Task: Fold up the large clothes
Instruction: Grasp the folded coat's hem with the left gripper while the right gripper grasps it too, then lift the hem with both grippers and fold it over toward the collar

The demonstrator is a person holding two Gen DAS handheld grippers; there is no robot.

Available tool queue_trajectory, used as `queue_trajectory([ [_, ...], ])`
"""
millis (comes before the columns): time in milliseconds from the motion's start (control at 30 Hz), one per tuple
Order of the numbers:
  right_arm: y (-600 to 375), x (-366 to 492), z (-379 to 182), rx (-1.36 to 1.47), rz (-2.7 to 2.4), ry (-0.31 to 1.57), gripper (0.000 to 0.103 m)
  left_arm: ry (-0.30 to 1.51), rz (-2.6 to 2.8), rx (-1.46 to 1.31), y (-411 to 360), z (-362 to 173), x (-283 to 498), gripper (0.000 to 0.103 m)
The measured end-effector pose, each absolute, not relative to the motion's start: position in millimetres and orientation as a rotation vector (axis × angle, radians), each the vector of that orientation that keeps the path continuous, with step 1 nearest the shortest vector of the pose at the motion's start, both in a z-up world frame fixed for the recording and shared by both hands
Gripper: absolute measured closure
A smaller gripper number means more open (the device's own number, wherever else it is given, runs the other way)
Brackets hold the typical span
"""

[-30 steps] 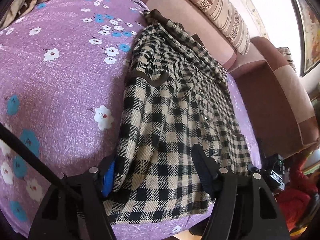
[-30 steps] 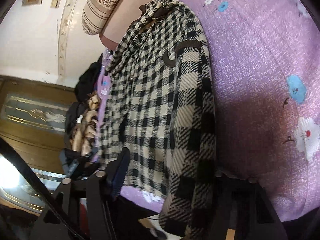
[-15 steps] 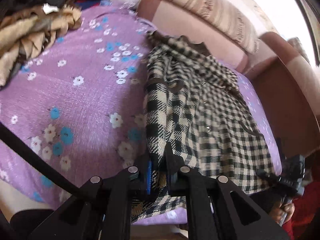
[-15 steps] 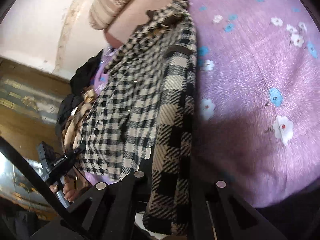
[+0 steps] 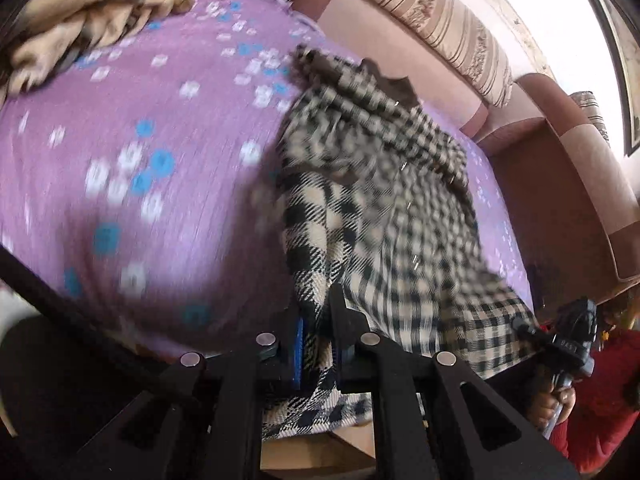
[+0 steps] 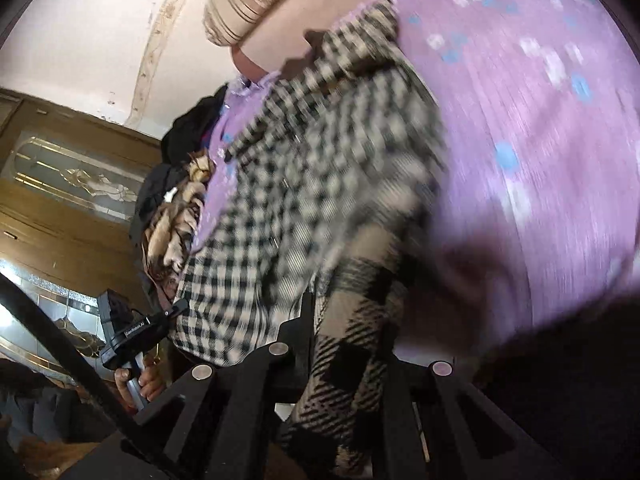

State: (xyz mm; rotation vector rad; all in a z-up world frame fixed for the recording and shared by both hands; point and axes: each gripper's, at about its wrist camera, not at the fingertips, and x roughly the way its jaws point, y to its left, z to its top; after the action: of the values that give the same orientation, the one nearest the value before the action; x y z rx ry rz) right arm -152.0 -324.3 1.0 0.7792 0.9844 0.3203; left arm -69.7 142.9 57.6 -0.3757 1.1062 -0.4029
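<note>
On the purple flowered bedsheet [image 5: 160,208] lies the checked coat [image 5: 384,208], its near hem pinched tight by the left gripper [image 5: 316,344] and, at the other corner, by the right gripper [image 6: 352,320]. Only the left wrist view shows the tan blanket heap [image 5: 80,20] at the far corner and the sofa arm [image 5: 560,184]. Only the right wrist view shows the wooden door with glass [image 6: 72,184] and dark clothes [image 6: 188,132] piled beside the bed.

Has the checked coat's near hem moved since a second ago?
Yes. Both grippers, left gripper and right gripper, have just closed on the checked coat and lifted its hem off the purple bedsheet, bunching it toward the sofa back.
</note>
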Motion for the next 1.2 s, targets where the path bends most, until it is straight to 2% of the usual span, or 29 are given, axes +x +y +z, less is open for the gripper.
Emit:
queue_trajectory([
  [133,-338.4,-94.8,38.4,0.762,0.328,0.899,0.097,1.054,-0.42,-0.384,129.8,86.9,-19.5,0.093],
  [300,-359.8,-0.9,56.2,0.766,0.248,0.815,0.097,0.968,-0.367,-0.348,104.9,110.8,76.7,0.092],
  [533,-400.9,96.6,25.2,0.792,0.125,0.836,0.096,1.08,-0.233,-0.366,72.2,54.8,207.0,0.092],
  [700,-415.9,129.0,-0.7,0.826,0.127,0.874,0.094,1.098,-0.252,-0.356,59.5,33.5,238.2,0.092],
  [867,-441.0,161.4,-10.4,0.913,0.156,0.842,0.093,1.089,-0.298,-0.48,62.8,25.5,275.8,0.091],
  [933,-449.9,175.2,-19.7,0.971,0.148,0.828,0.085,1.077,-0.311,-0.518,61.7,24.6,290.7,0.091],
  [967,-453.2,178.2,-24.2,0.992,0.144,0.822,0.068,1.071,-0.317,-0.544,61.0,24.5,298.7,0.091],
  [1000,-457.2,182.9,-29.1,1.013,0.125,0.811,0.056,1.068,-0.325,-0.574,60.2,23.7,306.8,0.089],
  [1033,-460.9,185.5,-31.8,1.016,0.098,0.796,0.036,1.07,-0.331,-0.606,58.9,21.1,315.7,0.086],
  [1067,-464.9,187.3,-33.0,1.013,0.077,0.783,0.031,1.068,-0.325,-0.624,57.7,19.8,322.1,0.077],
  [1100,-469.2,189.2,-34.1,1.015,0.064,0.773,0.031,1.062,-0.318,-0.641,57.7,18.2,326.9,0.071],
  [1133,-474.7,191.1,-35.9,1.026,0.059,0.768,0.031,1.047,-0.303,-0.661,57.5,16.2,332.5,0.055],
  [1167,-479.7,190.9,-36.2,1.032,0.054,0.76,0.031,1.029,-0.282,-0.675,58.6,15.8,336.9,0.044],
  [1200,-484.3,189.7,-36.0,1.034,0.044,0.748,0.031,1.01,-0.257,-0.689,59.9,15.0,340.8,0.042],
])
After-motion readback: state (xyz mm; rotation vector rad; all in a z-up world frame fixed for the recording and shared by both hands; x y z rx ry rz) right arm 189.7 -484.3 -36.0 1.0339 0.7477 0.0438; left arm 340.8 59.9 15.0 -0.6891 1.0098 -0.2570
